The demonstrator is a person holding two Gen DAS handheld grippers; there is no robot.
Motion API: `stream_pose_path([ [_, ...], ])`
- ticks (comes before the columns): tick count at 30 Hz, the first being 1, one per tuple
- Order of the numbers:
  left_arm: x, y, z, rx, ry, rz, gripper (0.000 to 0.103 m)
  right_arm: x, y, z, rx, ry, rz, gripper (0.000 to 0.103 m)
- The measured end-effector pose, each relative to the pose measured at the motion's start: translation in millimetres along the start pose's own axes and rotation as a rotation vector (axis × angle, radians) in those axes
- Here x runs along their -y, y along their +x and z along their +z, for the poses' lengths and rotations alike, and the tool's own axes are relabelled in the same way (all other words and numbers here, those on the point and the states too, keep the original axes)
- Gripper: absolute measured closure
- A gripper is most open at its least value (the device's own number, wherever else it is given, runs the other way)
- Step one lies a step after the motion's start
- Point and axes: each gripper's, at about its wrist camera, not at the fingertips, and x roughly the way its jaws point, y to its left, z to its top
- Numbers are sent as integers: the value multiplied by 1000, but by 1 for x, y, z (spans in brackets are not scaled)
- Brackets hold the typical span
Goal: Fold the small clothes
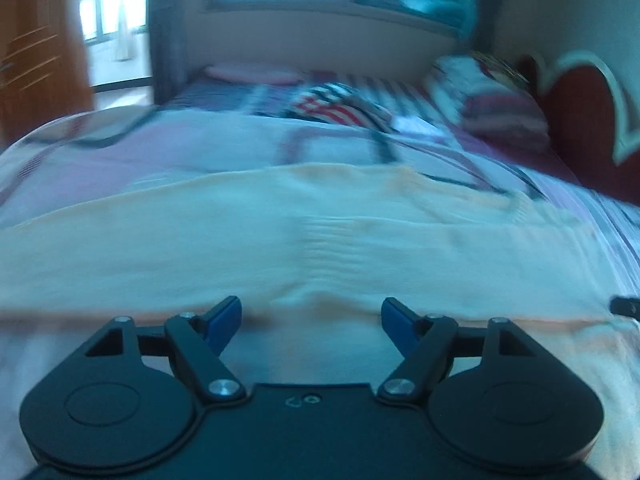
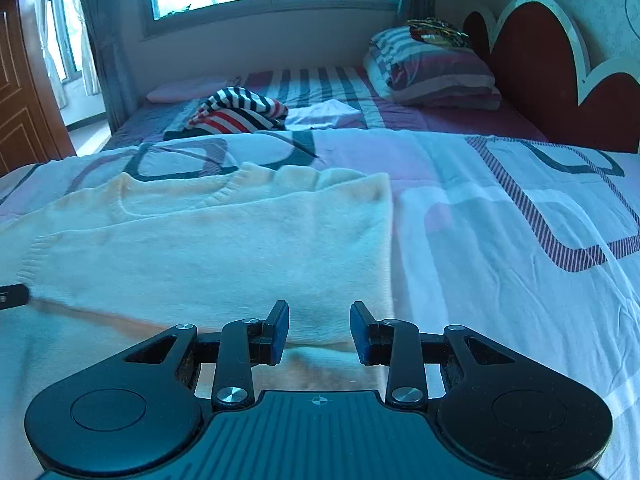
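Observation:
A cream knitted sweater (image 2: 224, 240) lies flat on the bed, its ribbed collar toward the far side, its side parts folded inward. It fills the middle of the blurred left wrist view (image 1: 300, 240). My left gripper (image 1: 311, 322) is open and empty, just above the sweater's near part. My right gripper (image 2: 319, 328) is open and empty over the sweater's near right corner. A tip of the left gripper shows at the left edge of the right wrist view (image 2: 12, 296).
The bed sheet (image 2: 500, 220) has purple and white blocks. A striped red, white and navy garment (image 2: 240, 114) and a white cloth (image 2: 324, 114) lie farther back. Folded bedding (image 2: 432, 72) sits by the red headboard (image 2: 532, 80). A window and a wooden door stand beyond.

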Motion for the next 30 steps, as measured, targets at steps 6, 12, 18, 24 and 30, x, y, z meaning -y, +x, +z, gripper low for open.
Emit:
stream_pose_path([
  [6, -164, -38, -25, 17, -443, 128, 49, -18, 6, 1, 13, 15, 42, 69],
  [12, -258, -47, -19, 20, -703, 94, 65, -47, 13, 0, -2, 5, 71, 69],
  [18, -299, -35, -26, 76, -955, -24, 61, -58, 13, 7, 9, -3, 78, 69],
  [24, -283, -20, -2, 72, -781, 83, 101, -46, 14, 11, 11, 33, 55, 69],
  [30, -195, -14, 36, 91, -458, 35, 101, -26, 14, 8, 19, 69, 54, 69],
])
